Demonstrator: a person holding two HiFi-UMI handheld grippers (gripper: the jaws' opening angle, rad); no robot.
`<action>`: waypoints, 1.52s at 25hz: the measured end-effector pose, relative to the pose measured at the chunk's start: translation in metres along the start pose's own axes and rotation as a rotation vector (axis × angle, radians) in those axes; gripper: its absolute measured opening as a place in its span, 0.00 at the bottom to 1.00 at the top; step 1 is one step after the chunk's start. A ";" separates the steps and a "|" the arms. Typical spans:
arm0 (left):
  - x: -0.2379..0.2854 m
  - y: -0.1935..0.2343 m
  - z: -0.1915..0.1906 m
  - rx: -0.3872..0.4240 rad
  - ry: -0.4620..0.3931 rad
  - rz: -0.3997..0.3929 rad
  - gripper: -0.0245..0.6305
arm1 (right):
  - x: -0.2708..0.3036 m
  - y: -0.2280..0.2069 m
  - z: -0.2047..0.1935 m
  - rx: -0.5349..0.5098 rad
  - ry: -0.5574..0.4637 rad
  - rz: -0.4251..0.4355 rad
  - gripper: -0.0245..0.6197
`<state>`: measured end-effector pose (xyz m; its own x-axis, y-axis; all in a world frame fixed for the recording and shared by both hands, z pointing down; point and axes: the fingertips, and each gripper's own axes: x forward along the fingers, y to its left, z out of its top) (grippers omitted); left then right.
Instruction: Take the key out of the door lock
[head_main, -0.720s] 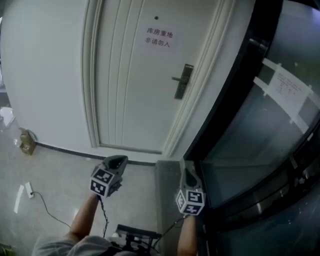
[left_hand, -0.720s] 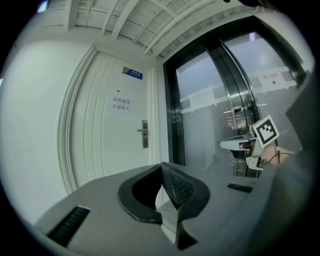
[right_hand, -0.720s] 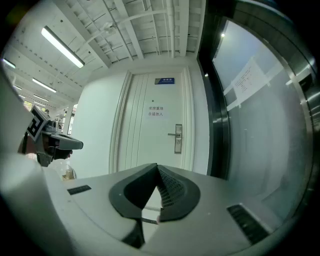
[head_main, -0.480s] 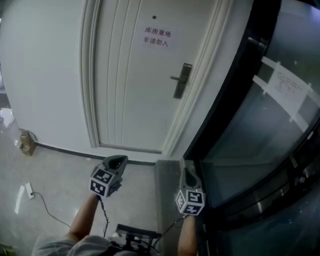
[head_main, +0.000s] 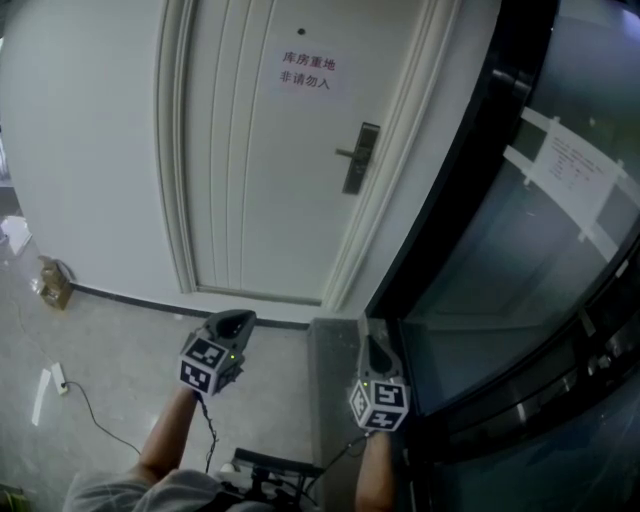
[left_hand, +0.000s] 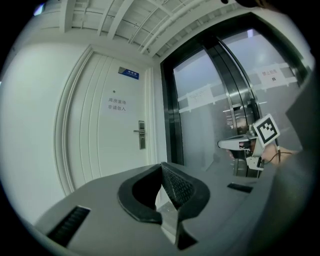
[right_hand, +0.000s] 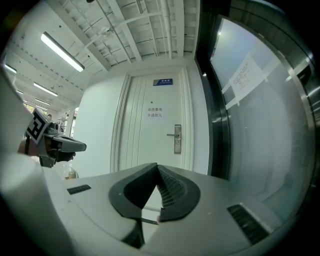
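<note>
Since the earlier frame the door (head_main: 270, 150) has slid slightly left in the head view. The door lock (head_main: 360, 157) sits at the door's right edge, well beyond the left gripper (head_main: 232, 320) and right gripper (head_main: 375, 348). Left gripper view: jaws closed together, empty. Right gripper view: likewise; the key is too small to discern.

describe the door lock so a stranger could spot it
Find the white door left of the dark-framed glass wall. Near its right edge, below the paper sign, is the lock: the only tall dark plate there, with a lever pointing left.
</note>
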<state>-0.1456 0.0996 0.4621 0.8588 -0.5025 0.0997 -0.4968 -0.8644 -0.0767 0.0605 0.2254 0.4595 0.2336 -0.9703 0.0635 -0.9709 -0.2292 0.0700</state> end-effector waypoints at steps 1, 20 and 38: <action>0.001 -0.003 0.000 0.003 0.000 0.001 0.03 | -0.001 -0.003 -0.001 0.003 0.000 0.004 0.05; 0.020 -0.038 -0.005 0.010 0.010 0.040 0.03 | -0.005 -0.036 -0.015 0.011 -0.003 0.051 0.05; 0.136 0.030 0.013 0.023 -0.001 0.007 0.03 | 0.113 -0.073 -0.004 0.024 -0.004 0.013 0.05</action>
<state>-0.0425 0.0054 0.4609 0.8553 -0.5088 0.0977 -0.5002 -0.8601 -0.0999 0.1576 0.1325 0.4652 0.2208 -0.9735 0.0602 -0.9748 -0.2184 0.0451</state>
